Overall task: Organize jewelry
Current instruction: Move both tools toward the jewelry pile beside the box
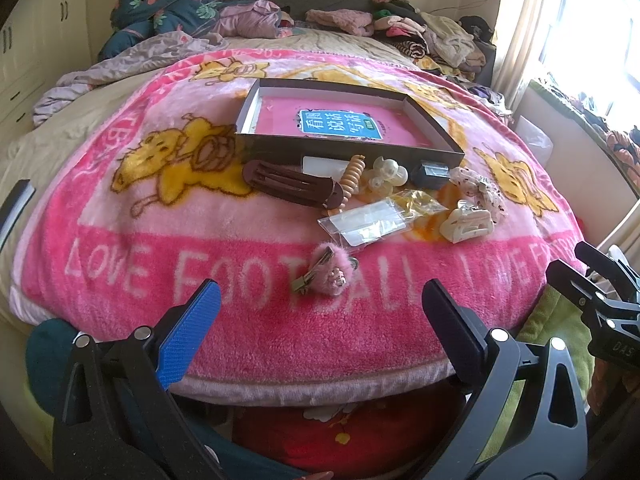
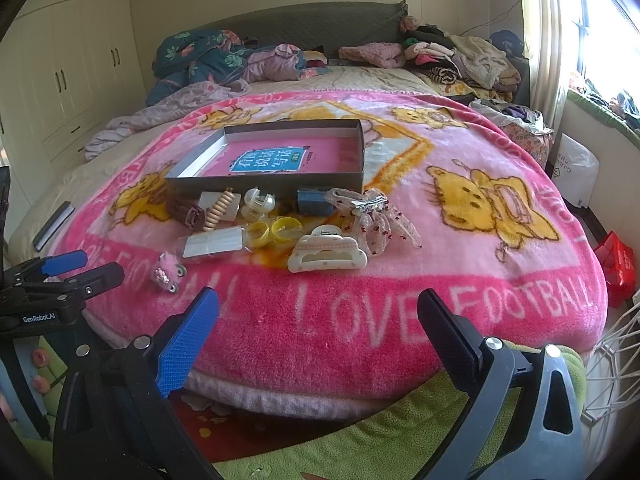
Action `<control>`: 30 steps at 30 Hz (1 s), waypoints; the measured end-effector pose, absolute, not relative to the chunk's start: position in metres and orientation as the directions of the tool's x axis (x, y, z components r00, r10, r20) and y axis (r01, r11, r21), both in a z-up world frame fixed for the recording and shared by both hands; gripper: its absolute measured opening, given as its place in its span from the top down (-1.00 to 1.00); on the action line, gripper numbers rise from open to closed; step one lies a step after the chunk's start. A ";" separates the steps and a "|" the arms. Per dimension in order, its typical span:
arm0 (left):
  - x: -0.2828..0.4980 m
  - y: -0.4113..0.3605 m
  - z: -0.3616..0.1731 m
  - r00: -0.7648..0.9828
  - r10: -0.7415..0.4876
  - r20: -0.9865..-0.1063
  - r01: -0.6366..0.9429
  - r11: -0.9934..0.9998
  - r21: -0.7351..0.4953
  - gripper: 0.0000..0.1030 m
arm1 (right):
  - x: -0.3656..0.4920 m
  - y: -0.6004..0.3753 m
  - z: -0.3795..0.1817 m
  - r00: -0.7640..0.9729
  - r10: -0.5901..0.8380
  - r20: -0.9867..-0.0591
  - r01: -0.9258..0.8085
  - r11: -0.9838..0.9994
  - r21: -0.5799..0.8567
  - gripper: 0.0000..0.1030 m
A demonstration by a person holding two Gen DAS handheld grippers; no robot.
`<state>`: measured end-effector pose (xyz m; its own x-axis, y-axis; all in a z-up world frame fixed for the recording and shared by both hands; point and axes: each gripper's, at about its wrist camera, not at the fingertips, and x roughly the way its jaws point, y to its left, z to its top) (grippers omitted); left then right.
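A shallow cardboard box [image 1: 348, 146] [image 2: 264, 183] with a pink book inside lies on the pink blanket. In front of it sits a heap of hair accessories: a brown clip [image 1: 294, 186], a beige spiral tie [image 1: 351, 174], a cream claw clip [image 1: 466, 224] [image 2: 326, 254], a clear packet [image 1: 366, 224], a lace bow [image 2: 374, 216]. A pink fluffy clip [image 1: 326, 274] [image 2: 168, 272] lies nearest the blanket's edge. My left gripper [image 1: 320, 316] is open just short of the fluffy clip. My right gripper [image 2: 318, 320] is open, below the claw clip, holding nothing.
Piles of clothes [image 2: 452, 56] and bedding [image 1: 172, 8] cover the far end of the bed. White wardrobes [image 2: 72, 64] stand at left, a window with curtain [image 2: 552, 40] at right. A red bag [image 2: 616, 268] and a white wire rack [image 2: 616, 352] sit by the bed's right side.
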<state>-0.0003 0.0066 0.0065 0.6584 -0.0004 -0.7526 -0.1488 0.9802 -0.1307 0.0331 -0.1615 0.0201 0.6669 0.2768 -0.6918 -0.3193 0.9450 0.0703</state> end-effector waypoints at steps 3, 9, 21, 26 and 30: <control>0.001 0.010 0.008 0.659 0.000 -0.752 -0.147 0.981 -0.129 -0.83 | 0.034 -0.164 0.019 0.667 0.279 -0.691 -0.320 0.945 0.072 -0.92; -0.002 0.001 0.005 0.660 0.004 -0.752 -0.153 0.980 -0.128 -0.83 | 0.032 -0.162 0.021 0.669 0.278 -0.689 -0.317 0.946 0.073 -0.92; -0.002 0.003 0.007 0.659 0.004 -0.752 -0.151 0.980 -0.127 -0.83 | 0.031 -0.163 0.023 0.670 0.279 -0.688 -0.317 0.945 0.075 -0.92; -0.002 0.005 0.010 0.661 0.006 -0.750 -0.152 0.980 -0.126 -0.83 | 0.031 -0.163 0.023 0.671 0.279 -0.687 -0.317 0.945 0.075 -0.92; -0.002 0.002 0.007 0.661 0.009 -0.751 -0.153 0.980 -0.124 -0.83 | 0.031 -0.164 0.022 0.670 0.280 -0.687 -0.318 0.945 0.076 -0.92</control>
<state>-0.0022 0.0018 0.0069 0.6606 0.0086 -0.7507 -0.1533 0.9804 -0.1236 0.0314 -0.1637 0.0225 0.6701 0.2805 -0.6872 -0.3178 0.9451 0.0758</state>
